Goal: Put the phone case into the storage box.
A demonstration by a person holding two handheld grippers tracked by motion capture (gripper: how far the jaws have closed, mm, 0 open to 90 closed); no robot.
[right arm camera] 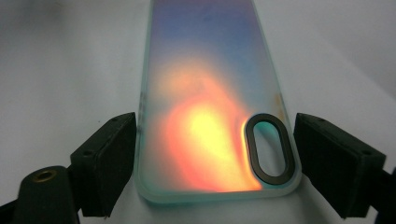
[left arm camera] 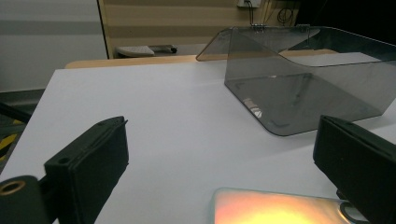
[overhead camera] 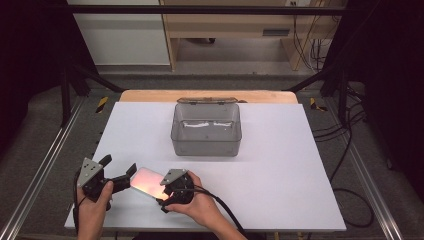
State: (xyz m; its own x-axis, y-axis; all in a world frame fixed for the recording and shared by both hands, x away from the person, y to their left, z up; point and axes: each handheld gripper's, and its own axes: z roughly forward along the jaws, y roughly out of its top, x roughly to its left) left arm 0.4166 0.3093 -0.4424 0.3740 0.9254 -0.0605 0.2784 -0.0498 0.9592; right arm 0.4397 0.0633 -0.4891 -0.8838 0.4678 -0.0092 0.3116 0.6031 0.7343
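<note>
The iridescent orange-and-blue plastic phone case (right arm camera: 212, 112) lies flat at the white table's (overhead camera: 280, 165) near edge, its long sides pinched by the right gripper (right arm camera: 215, 161). The left gripper (overhead camera: 118, 172) gapes, its jaw tips just beside the case's far end. A smoky transparent plastic box (overhead camera: 206, 131), lid open, stands well behind, leaving the case unobstructed.

Iridescent orange-blue phone case (right arm camera: 210, 116) lies flat on the white table's near edge.

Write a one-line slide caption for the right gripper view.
Right gripper jaws clamp the camera-hole end of an iridescent phone case lying on the white table.
</note>
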